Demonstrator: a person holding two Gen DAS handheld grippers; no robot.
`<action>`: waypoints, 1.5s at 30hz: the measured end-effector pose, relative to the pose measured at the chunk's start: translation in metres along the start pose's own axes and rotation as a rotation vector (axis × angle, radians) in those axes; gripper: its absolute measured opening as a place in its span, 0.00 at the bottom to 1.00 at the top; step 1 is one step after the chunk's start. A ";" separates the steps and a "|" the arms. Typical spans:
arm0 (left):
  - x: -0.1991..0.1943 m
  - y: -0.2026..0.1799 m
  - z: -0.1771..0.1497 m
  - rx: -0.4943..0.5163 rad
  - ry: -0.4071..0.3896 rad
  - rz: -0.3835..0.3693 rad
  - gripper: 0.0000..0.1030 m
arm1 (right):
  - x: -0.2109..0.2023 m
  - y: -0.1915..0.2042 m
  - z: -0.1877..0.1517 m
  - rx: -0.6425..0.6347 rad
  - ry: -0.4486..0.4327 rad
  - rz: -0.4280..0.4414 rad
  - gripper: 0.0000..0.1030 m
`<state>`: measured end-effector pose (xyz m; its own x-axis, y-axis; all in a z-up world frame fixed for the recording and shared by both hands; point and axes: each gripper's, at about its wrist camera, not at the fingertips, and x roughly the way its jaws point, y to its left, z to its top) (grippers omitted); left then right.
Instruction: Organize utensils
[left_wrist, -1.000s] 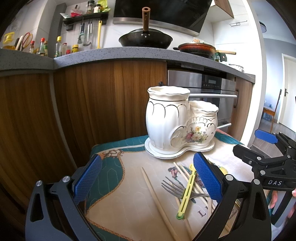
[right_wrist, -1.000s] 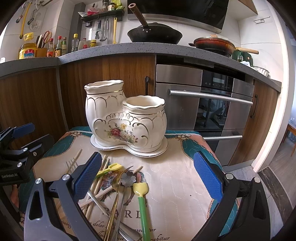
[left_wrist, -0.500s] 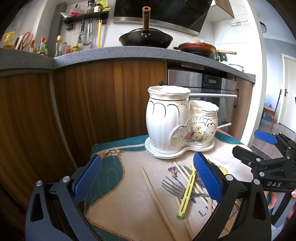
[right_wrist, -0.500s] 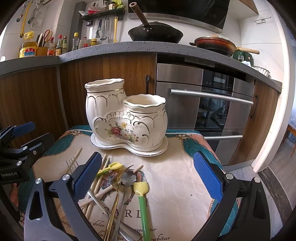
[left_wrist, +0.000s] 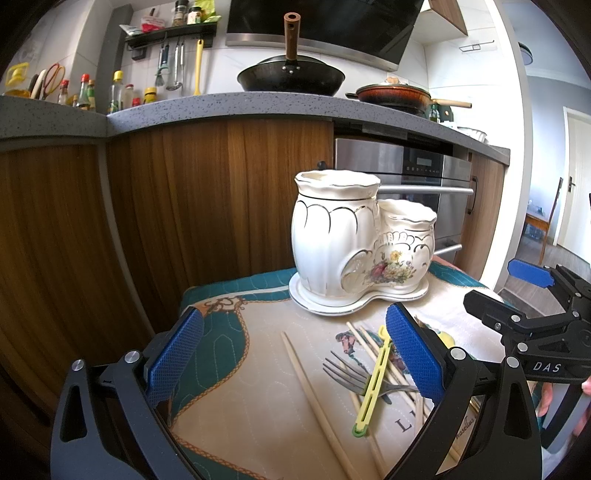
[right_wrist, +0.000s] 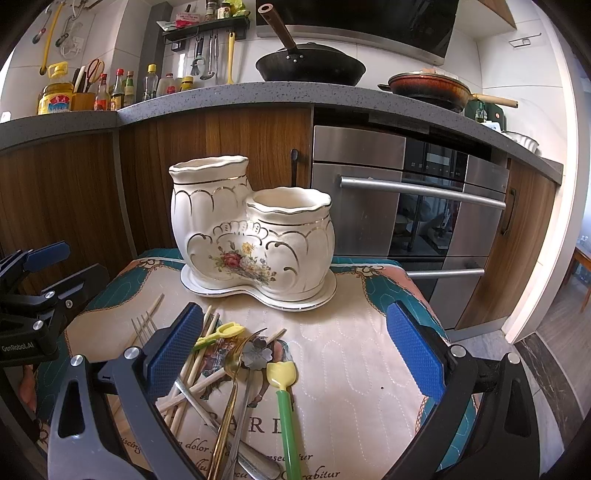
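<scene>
Cream porcelain with gold trim forms the largest object, a two-pot utensil holder (right_wrist: 255, 236) standing on its matching saucer at the far end of a quilted cloth (right_wrist: 354, 369); both pots look empty. In front of the holder, on the cloth, lies a loose heap of utensils: wooden chopsticks (left_wrist: 317, 402), a silver fork (left_wrist: 351, 376), a gold fork (right_wrist: 231, 387), a flower-headed spoon (right_wrist: 258, 356) and a yellow-and-green plastic spoon (right_wrist: 282, 391). The left gripper (left_wrist: 293, 352) and right gripper (right_wrist: 295, 349) both hover in front of the holder, above the heap, fingers spread wide and holding nothing. Sorting seems not yet begun. A clean start would likely be one utensil lying apart from the tangle, pinched mid-shaft, lifted free, then tipped upright into a pot.
</scene>
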<state>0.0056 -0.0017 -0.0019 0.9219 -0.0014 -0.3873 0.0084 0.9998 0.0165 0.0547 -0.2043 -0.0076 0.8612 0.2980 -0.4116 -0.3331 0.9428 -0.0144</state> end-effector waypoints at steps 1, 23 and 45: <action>0.000 0.000 0.000 0.000 0.000 0.000 0.95 | 0.000 0.000 0.000 0.000 0.000 0.000 0.95; 0.000 0.000 0.000 -0.002 0.003 0.000 0.95 | 0.001 0.000 -0.002 -0.001 0.004 0.000 0.95; 0.029 0.028 -0.013 -0.062 0.205 0.005 0.95 | -0.015 -0.048 0.009 0.197 -0.031 -0.045 0.95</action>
<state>0.0276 0.0270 -0.0244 0.8237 0.0005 -0.5671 -0.0254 0.9990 -0.0360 0.0616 -0.2531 0.0073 0.8861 0.2570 -0.3858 -0.2156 0.9652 0.1477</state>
